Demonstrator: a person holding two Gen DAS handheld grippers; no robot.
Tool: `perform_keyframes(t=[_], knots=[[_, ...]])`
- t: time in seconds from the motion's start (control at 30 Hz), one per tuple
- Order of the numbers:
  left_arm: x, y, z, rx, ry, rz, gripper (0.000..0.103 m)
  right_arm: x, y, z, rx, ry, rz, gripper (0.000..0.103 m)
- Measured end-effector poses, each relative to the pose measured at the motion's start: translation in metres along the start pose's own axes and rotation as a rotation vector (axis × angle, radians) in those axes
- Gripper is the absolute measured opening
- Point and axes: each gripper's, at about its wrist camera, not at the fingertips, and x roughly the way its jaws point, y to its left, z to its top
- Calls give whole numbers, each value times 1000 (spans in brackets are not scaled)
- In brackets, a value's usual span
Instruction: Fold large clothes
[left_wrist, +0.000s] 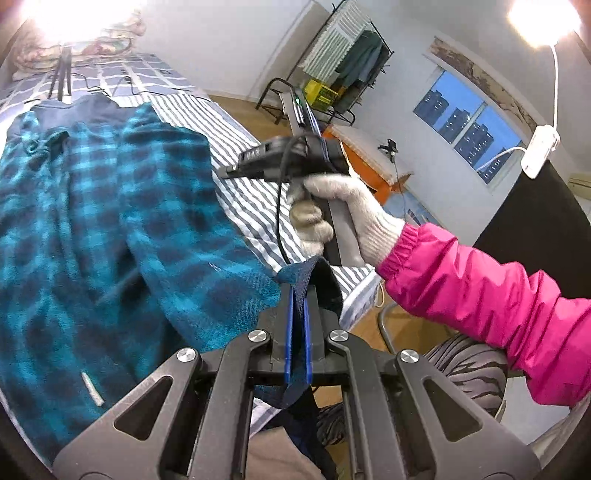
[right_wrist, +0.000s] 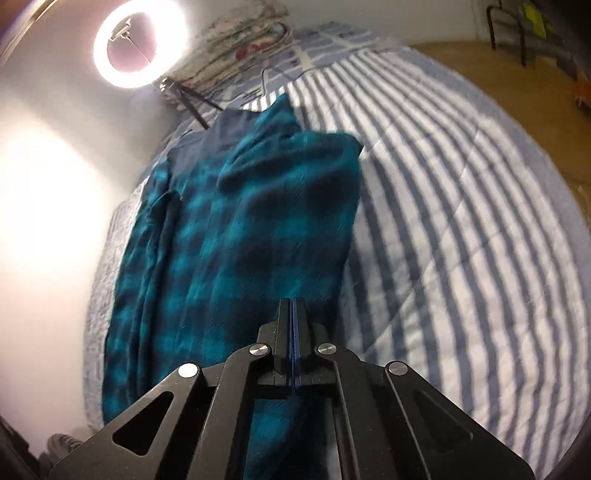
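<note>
A: Where was the plaid garment (left_wrist: 110, 206)?

B: Spread lengthwise on the bed (right_wrist: 461, 229), along the wall-side edge: soft, fuzzy teal-and-navy check over a quilted blue-and-white striped cover.

A: And the left gripper (left_wrist: 298, 295)?

B: Jaws clenched on the garment's navy ribbed hem, lifting that corner clear at the bed's near edge.

A: The right gripper (right_wrist: 292, 314)?

B: Jaws pressed flat together with no cloth visible between them, poised over the fleece. A white knit-gloved hand (left_wrist: 340, 210) in a shiny pink sleeve (left_wrist: 491, 295) gripped its handle.
</note>
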Motion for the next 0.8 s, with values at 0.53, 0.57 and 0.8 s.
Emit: perform_keyframes(t=[0.53, 0.57, 0.8], knots=[[18, 59, 0, -173, 131, 148, 51, 36, -32, 7, 91, 78, 58, 30], [29, 71, 2, -186, 159, 202, 51, 38, -33, 7, 91, 81, 54, 27], [73, 105, -4, -240, 245, 227, 0, 29, -14, 13, -25, 14, -18, 3]])
